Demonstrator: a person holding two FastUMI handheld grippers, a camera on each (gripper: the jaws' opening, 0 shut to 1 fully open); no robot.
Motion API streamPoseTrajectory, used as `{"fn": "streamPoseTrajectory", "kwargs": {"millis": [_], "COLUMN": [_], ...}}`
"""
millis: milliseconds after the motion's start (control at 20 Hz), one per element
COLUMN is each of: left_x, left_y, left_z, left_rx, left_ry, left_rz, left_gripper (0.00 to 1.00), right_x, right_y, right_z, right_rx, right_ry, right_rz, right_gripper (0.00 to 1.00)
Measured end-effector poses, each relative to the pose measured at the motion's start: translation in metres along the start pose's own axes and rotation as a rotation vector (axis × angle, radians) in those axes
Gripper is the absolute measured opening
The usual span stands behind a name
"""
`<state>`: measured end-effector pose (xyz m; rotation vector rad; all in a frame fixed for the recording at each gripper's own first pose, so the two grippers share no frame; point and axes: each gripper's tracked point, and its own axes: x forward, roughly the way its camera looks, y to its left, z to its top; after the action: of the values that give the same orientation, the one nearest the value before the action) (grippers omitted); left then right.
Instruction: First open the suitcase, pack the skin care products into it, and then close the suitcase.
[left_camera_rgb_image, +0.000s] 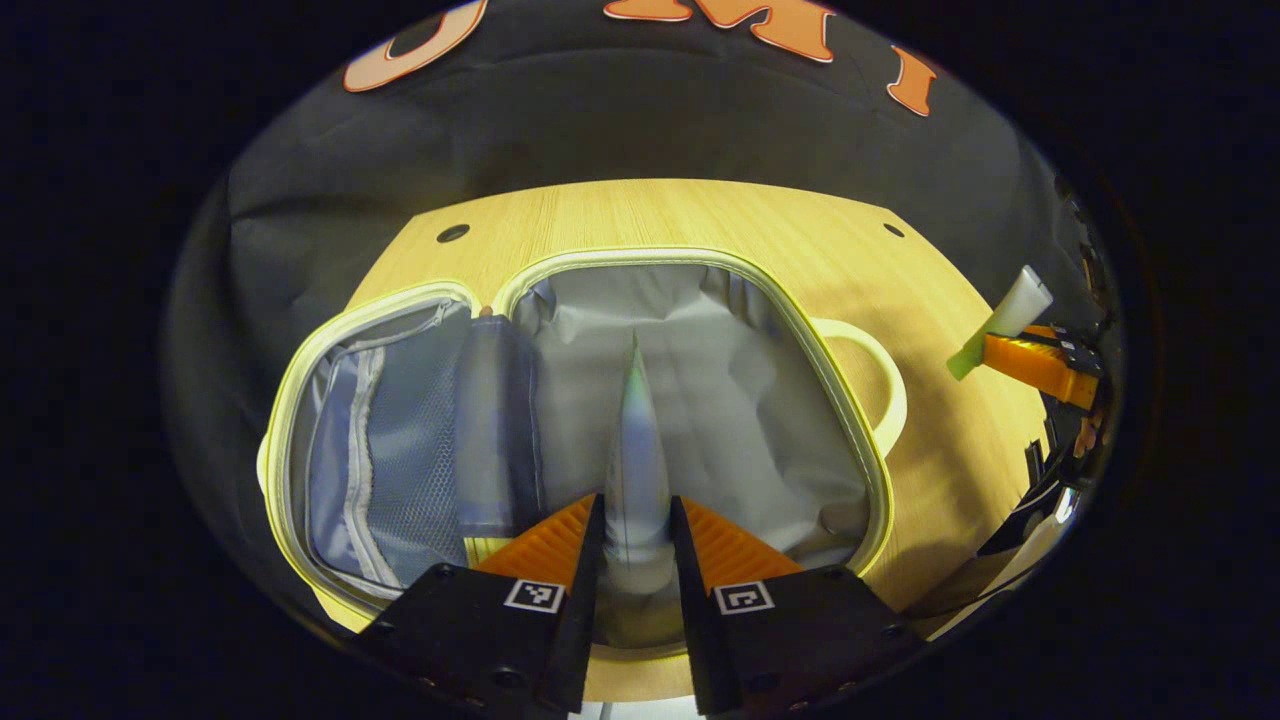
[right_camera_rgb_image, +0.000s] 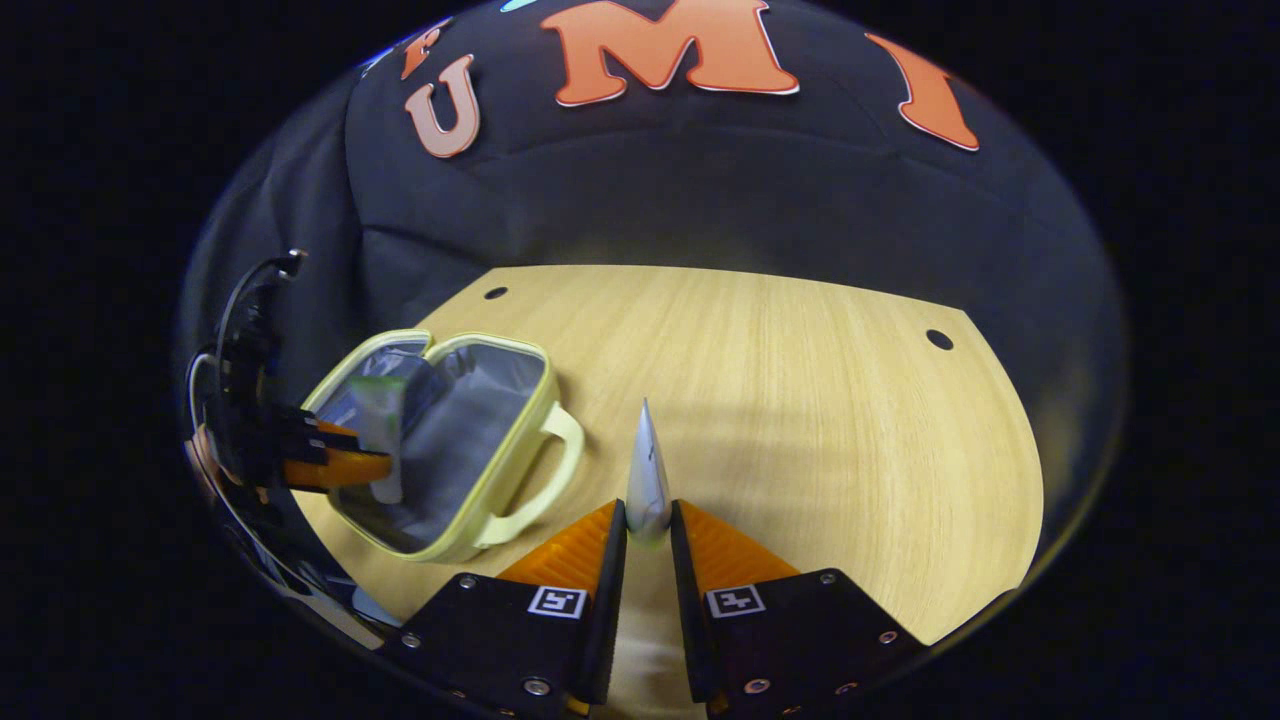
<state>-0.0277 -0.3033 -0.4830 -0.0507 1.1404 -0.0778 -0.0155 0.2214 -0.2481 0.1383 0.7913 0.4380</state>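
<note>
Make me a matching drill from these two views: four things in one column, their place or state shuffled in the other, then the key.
1. suitcase
2. left gripper
3. right gripper
4. mesh pocket

A. shut on a tube above bare table
B. lying open on the table
C. shut on a tube above the grey lining
D. in the suitcase lid half

Pairs: 1-B, 2-C, 3-A, 4-D
</note>
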Motion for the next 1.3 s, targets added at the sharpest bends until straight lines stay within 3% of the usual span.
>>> {"fn": "streamPoseTrajectory", "kwargs": {"millis": [50, 200, 250, 300, 400, 450, 600, 650, 750, 900, 1050, 1200, 1250, 1300], "left_x": [0.003, 0.012, 0.015, 0.015, 0.015, 0.011, -0.008, -0.014, -0.028, -0.052, -0.074, -0.09, -0.093, -0.093], "left_y": [0.003, 0.009, 0.011, 0.014, 0.019, 0.019, 0.028, 0.034, 0.047, 0.081, 0.13, 0.176, 0.193, 0.208], "left_z": [-0.001, -0.002, -0.001, 0.005, 0.011, 0.015, 0.029, 0.032, 0.038, 0.035, 0.028, 0.011, 0.005, -0.001], "left_rx": [-0.007, -0.044, -0.059, -0.072, -0.079, -0.088, -0.108, -0.113, -0.137, -0.182, -0.239, -0.324, -0.355, -0.384], "left_ry": [0.007, 0.027, 0.013, -0.007, -0.051, -0.073, -0.169, -0.201, -0.251, -0.305, -0.352, -0.382, -0.392, -0.398], "left_rz": [0.007, 0.017, 0.017, 0.019, 0.02, 0.0, -0.013, -0.015, -0.019, 0.026, 0.096, 0.15, 0.178, 0.202], "left_gripper": [0.4, 0.41, 0.4, 0.33, 0.33, 0.38, 0.65, 0.68, 0.71, 0.75, 0.89, 0.89, 0.94, 0.89], "right_x": [-0.003, -0.005, -0.003, 0.0, 0.011, 0.015, 0.03, 0.035, 0.044, 0.053, 0.064, 0.081, 0.086, 0.089], "right_y": [0.01, 0.04, 0.052, 0.062, 0.08, 0.089, 0.113, 0.121, 0.133, 0.144, 0.159, 0.167, 0.171, 0.172], "right_z": [0.003, 0.016, 0.015, 0.017, 0.017, 0.014, 0.009, 0.005, 0.001, -0.006, -0.015, -0.027, -0.034, -0.04], "right_rx": [-0.011, -0.047, -0.05, -0.053, -0.056, -0.057, -0.067, -0.068, -0.069, -0.091, -0.096, -0.092, -0.086, -0.078], "right_ry": [0.005, 0.009, 0.019, 0.028, 0.054, 0.072, 0.126, 0.145, 0.177, 0.225, 0.28, 0.333, 0.362, 0.394], "right_rz": [0.02, 0.07, 0.089, 0.101, 0.128, 0.142, 0.181, 0.19, 0.212, 0.225, 0.249, 0.234, 0.239, 0.236], "right_gripper": [0.3, 0.3, 0.3, 0.3, 0.29, 0.29, 0.3, 0.3, 0.25, 0.3, 0.3, 0.3, 0.3, 0.3]}}
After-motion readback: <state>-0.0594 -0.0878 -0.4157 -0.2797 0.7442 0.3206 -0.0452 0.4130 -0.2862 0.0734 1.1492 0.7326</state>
